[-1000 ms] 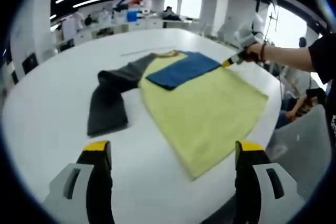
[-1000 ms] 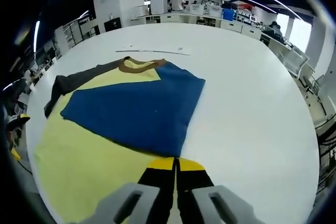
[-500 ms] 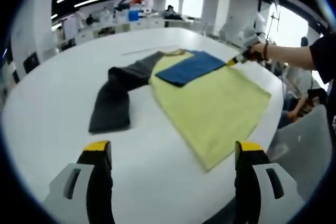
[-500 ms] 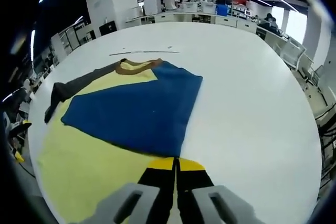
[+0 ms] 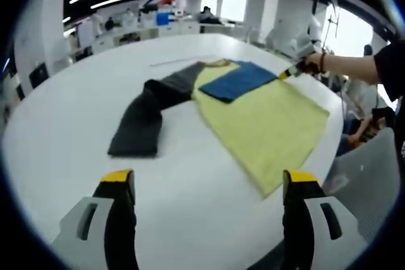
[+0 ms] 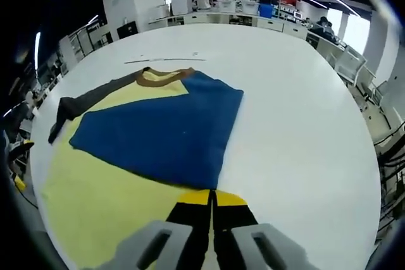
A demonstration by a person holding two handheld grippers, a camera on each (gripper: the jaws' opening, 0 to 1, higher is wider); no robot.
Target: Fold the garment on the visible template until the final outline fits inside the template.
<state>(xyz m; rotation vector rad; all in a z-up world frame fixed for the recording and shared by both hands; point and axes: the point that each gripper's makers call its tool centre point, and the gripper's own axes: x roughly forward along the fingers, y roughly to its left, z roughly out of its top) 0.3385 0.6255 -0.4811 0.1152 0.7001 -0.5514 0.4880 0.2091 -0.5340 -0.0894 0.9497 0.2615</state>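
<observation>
The yellow shirt is lying flat on the white desk, blue sleeve folded across it, grey sleeve trailing beside. The right gripper is pinching the blue sleeve's cuff; the left gripper is hanging open nearby. The cloth looks soft and light, best taken at edges.
</observation>
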